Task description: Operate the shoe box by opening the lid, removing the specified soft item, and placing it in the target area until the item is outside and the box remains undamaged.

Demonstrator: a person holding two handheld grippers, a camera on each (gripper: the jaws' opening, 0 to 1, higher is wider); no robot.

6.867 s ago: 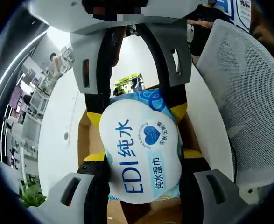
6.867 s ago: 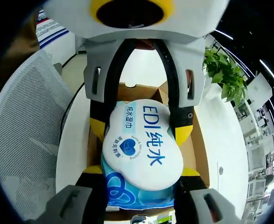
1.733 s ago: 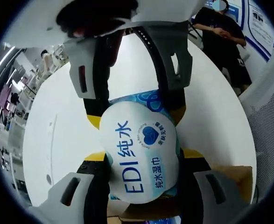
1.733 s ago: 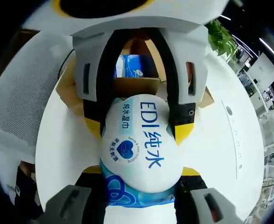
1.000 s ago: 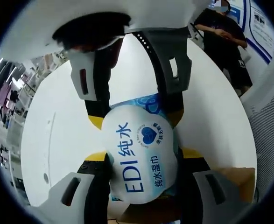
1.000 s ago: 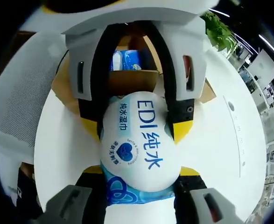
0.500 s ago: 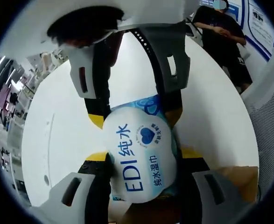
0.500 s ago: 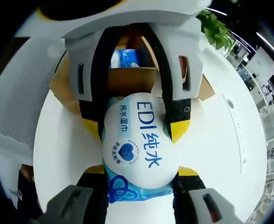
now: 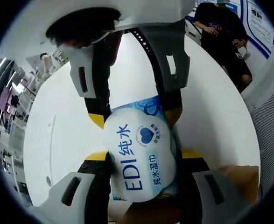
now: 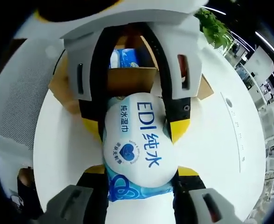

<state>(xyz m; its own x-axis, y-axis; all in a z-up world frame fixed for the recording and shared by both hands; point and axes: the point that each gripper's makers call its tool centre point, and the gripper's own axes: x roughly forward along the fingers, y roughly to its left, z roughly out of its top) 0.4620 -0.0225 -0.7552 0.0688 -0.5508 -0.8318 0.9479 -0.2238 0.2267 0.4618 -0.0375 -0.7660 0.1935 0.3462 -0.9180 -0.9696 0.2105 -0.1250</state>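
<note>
A soft pack of wet wipes [image 9: 139, 158], white top with blue "EDI" print, hangs over the white round table [image 9: 62, 135], held at both ends. My left gripper [image 9: 144, 156] is shut on one end, its yellow-tipped jaws pressing the pack's sides. My right gripper [image 9: 135, 116] comes in from above and is shut on the other end. In the right gripper view the same pack [image 10: 137, 144] sits between my right gripper [image 10: 140, 171] and my left gripper [image 10: 135, 126]. Behind it stands the open cardboard shoe box [image 10: 129, 77], with another blue pack [image 10: 126, 57] inside.
A corner of the box [image 9: 237, 179] shows at the lower right of the left gripper view. A person in dark clothes [image 9: 221, 28] stands beyond the table. A white mesh chair [image 10: 20, 93] is beside the table, and a green plant [image 10: 211, 25] behind it.
The pack, earlier held over the box's inside, now hangs over the white table beside the box. Over the last second both grippers keep their hold and hardly shift.
</note>
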